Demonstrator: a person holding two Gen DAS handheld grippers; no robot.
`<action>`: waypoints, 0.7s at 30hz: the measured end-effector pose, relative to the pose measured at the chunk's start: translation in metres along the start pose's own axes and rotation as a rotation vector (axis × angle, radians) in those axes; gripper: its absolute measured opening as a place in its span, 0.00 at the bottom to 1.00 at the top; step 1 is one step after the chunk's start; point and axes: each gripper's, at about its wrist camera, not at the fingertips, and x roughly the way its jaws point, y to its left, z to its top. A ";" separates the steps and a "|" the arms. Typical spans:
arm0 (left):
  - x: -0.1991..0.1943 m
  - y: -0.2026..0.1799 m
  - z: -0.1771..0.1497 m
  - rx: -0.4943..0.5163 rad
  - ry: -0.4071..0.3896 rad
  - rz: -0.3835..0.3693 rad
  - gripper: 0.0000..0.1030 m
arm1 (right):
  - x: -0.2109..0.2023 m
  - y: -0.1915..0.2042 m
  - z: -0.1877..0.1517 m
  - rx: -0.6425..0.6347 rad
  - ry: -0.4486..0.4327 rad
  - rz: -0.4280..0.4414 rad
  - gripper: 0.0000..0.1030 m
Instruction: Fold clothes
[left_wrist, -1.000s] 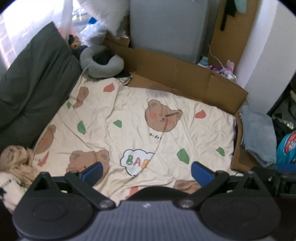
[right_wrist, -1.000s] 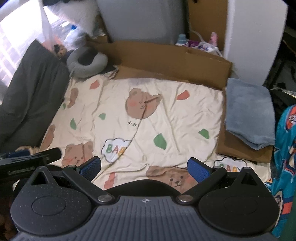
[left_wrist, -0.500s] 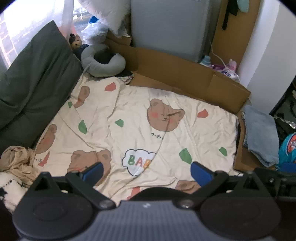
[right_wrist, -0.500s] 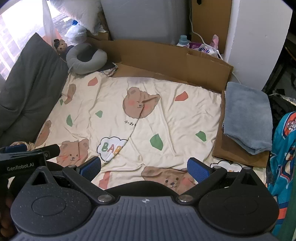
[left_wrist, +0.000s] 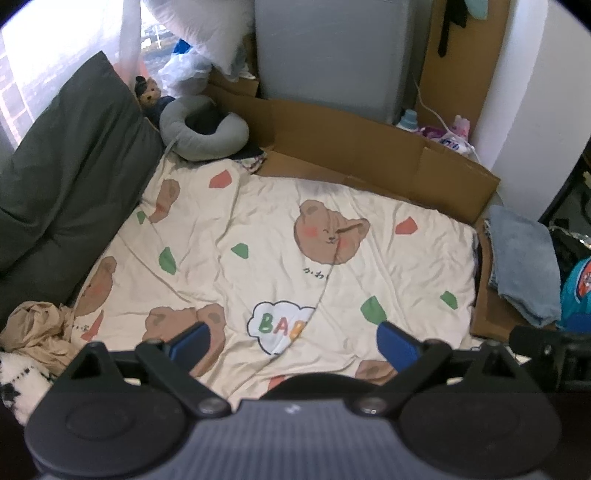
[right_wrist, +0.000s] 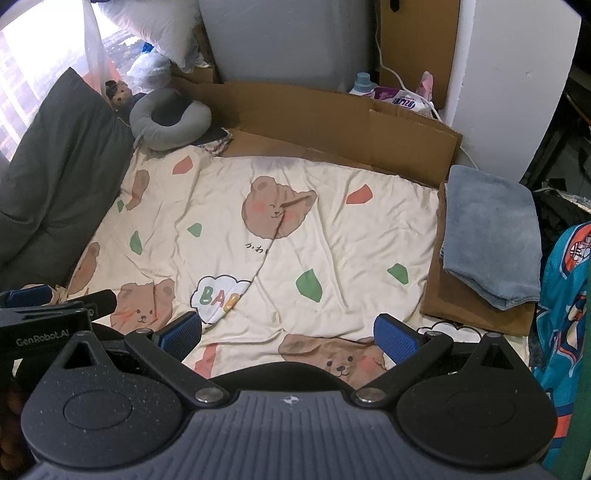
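At nine o'clock in my left view a crumpled tan garment (left_wrist: 35, 330) lies bunched at the bed's near-left corner, half on the bear-print bedspread (left_wrist: 258, 240) and touching a fuzzy white black-dotted fabric (left_wrist: 18, 376) below it. My left tongs (left_wrist: 293, 341) hang wide open above the spread, holding nothing. If I reach for the tan piece, I judge I could pinch the spread's wrinkles along with it and drag the cover, since the two lie in contact.

In my right view the right tongs (right_wrist: 288, 334) are likewise spread apart and empty over the near edge of the bed. At three o'clock a folded grey-blue towel (right_wrist: 491, 236) rests on cardboard (right_wrist: 472, 314) just off the bed's right side; a careless sweep there could, I think, knock it askew. Farther right hangs a teal printed garment (right_wrist: 565, 295).

The tan garment is mostly hidden in the right view behind my other tool, and its shape is unreadable. The teal piece is cut off by the frame. I cannot tell which garment comes first.
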 end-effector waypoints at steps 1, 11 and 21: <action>0.000 0.001 0.000 -0.001 0.001 -0.003 0.95 | 0.000 0.000 0.000 0.000 0.000 0.000 0.99; 0.001 0.000 0.000 -0.005 0.001 -0.011 0.91 | 0.001 -0.003 -0.001 -0.002 -0.002 0.000 0.99; 0.003 0.002 0.001 -0.010 0.009 -0.023 0.91 | 0.000 -0.002 0.000 -0.003 -0.002 -0.003 0.99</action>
